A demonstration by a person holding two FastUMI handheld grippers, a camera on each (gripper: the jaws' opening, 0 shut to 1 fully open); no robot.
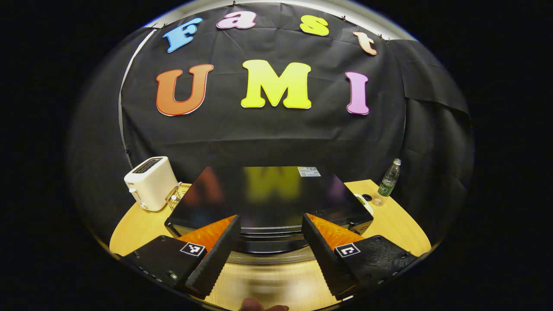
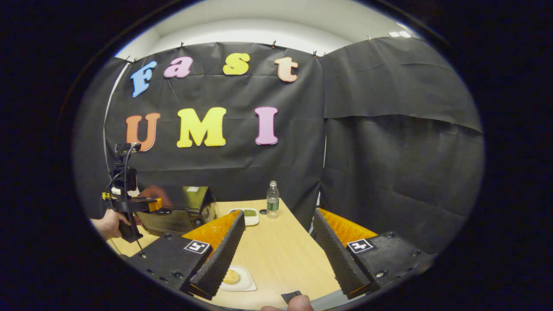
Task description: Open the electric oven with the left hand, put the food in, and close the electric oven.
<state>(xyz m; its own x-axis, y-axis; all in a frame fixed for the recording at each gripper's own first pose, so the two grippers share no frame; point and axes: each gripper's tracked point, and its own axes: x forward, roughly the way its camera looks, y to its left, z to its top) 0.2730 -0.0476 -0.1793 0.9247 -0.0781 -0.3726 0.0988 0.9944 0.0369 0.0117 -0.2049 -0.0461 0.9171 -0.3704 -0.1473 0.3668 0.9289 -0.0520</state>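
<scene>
Nearest the right gripper [image 2: 276,255], whose fingers stand spread and grasp nothing, a small white plate [image 2: 245,283] lies on the wooden counter [image 2: 281,246] with a pale round bun [image 2: 231,276] on it, just beside the left-hand finger in the right gripper view. That bun looks soft and light, so I'd judge it should be pinched gently across its middle, or the plate taken by its rim, which is stiff but likely slippery. Farther along the counter sit a white dish [image 2: 247,216] with something green in it and a clear water bottle [image 2: 272,199]. Off to the side, a hand [image 2: 108,224] grips the left gripper [image 1: 270,242] by its handle and holds it level in front of the electric oven [image 1: 268,196]. Seen from the left gripper view, its fingers are released and wide apart, aimed at the top front edge of the oven, where the bright handle bar [image 1: 272,258] runs across below them; that bar looks rigid and smooth and is the place to take hold. The door appears closed. Beyond stand a white toaster [image 1: 151,182] and a small wire basket [image 1: 177,194].
</scene>
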